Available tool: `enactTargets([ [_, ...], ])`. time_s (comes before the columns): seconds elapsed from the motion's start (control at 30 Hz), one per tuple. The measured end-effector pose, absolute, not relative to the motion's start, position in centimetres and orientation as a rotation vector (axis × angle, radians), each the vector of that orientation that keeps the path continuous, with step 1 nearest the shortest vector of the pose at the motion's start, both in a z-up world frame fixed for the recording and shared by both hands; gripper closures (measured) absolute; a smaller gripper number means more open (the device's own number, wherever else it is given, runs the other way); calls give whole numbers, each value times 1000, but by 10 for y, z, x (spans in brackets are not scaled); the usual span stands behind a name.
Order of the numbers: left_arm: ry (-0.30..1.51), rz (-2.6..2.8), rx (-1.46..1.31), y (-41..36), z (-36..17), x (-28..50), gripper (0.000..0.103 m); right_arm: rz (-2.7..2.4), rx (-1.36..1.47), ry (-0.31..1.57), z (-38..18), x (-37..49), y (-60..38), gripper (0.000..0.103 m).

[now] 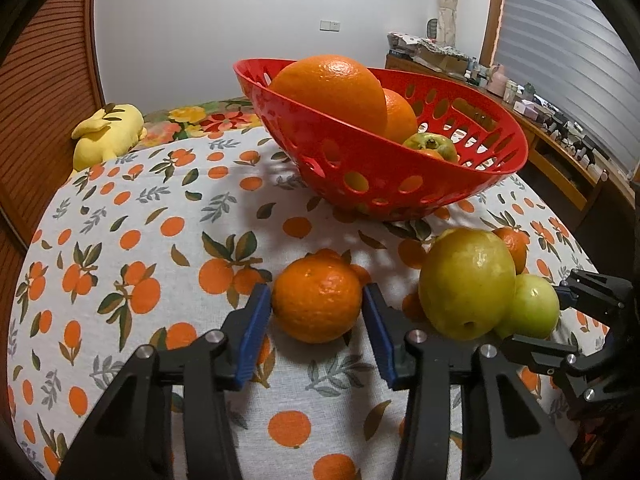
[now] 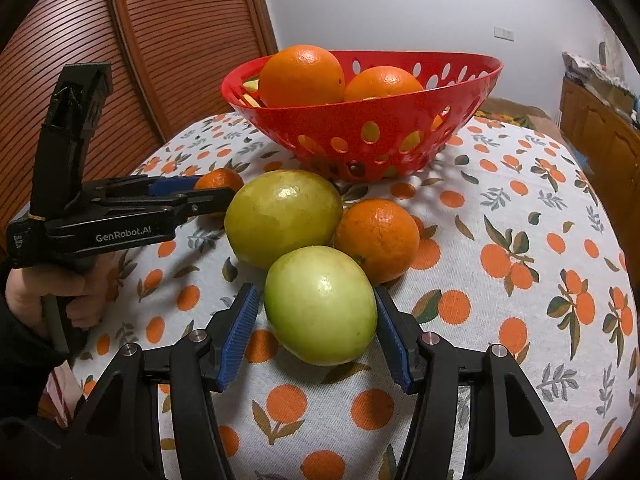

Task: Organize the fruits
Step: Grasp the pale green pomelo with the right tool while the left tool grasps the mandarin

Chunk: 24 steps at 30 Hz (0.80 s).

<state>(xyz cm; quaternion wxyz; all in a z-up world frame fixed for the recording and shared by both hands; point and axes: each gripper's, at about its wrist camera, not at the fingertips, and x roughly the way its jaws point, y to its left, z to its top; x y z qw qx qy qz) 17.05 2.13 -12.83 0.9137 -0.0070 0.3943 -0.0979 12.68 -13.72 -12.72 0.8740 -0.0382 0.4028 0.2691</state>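
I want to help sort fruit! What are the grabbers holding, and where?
The left gripper pinches the small orange by its two sides, on the tablecloth. The right gripper flanks the green fruit; a grip can't be told.

home bedroom | plush toy [image 1: 108,134]; floral bedding [image 1: 208,118]; cluttered dresser [image 1: 532,120]

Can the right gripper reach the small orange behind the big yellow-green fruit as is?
Probably not directly: the right gripper straddles the pale green round fruit, which blocks the way to the small orange.
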Motion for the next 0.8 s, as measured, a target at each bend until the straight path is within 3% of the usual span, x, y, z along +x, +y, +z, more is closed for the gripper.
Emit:
enactTargets([
  [0.8, 835, -213, -13, 18, -134, 174, 55, 552, -66, 834, -129, 126, -140, 44],
])
